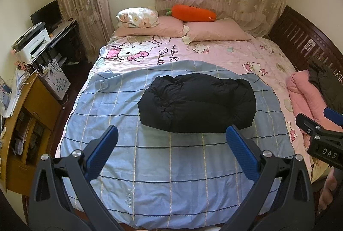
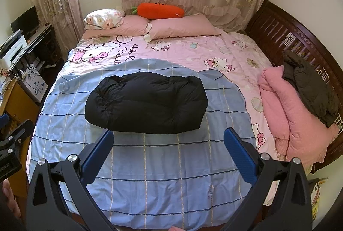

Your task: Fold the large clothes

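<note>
Garment: black padded jacket [image 1: 197,102] [image 2: 146,102], folded into a compact bundle, lying on the blue checked sheet [image 1: 171,166] [image 2: 167,166] near its middle.
Sheet: spread over the near half of the pink cartoon-print bedcover [image 1: 214,52] [image 2: 193,52].
Left gripper [image 1: 171,136]: jaws wide apart, holding nothing, above the sheet's near part, short of the jacket.
Right gripper [image 2: 168,139]: jaws wide apart, holding nothing, likewise short of the jacket.
Head of bed: pink pillows [image 1: 214,32] [image 2: 182,28] with an orange carrot cushion [image 1: 193,13] [image 2: 159,11] on them.
Right bed edge: pink quilted garment [image 2: 289,115] with a dark olive garment [image 2: 308,89] lying on it.
</note>
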`<state>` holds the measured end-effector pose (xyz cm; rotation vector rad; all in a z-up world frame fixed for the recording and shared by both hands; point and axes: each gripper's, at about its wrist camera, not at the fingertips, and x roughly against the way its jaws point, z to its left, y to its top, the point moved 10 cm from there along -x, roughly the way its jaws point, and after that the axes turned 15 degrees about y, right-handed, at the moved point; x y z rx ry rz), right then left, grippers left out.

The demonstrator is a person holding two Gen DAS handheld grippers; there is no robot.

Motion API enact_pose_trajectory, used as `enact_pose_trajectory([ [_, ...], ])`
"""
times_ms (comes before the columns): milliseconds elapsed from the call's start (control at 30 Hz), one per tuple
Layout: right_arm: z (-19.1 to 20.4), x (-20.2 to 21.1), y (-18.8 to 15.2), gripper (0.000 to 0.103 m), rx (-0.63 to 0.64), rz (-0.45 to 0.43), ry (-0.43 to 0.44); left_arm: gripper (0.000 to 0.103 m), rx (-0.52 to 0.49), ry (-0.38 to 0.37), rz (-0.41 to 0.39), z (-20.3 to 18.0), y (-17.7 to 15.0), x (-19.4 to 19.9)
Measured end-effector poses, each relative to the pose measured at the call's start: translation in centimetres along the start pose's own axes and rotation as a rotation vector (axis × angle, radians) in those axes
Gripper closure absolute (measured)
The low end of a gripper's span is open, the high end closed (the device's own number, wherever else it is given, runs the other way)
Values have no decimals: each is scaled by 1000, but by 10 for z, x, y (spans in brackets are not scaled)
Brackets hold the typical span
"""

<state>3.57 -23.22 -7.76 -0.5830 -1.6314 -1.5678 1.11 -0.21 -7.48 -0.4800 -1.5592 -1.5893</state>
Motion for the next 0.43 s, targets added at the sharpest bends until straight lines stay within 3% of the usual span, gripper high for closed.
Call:
enact_pose_trajectory([
  [433,2,-1,-1,1,4,0,9,2,10,-1,38,-1,-4,-10],
])
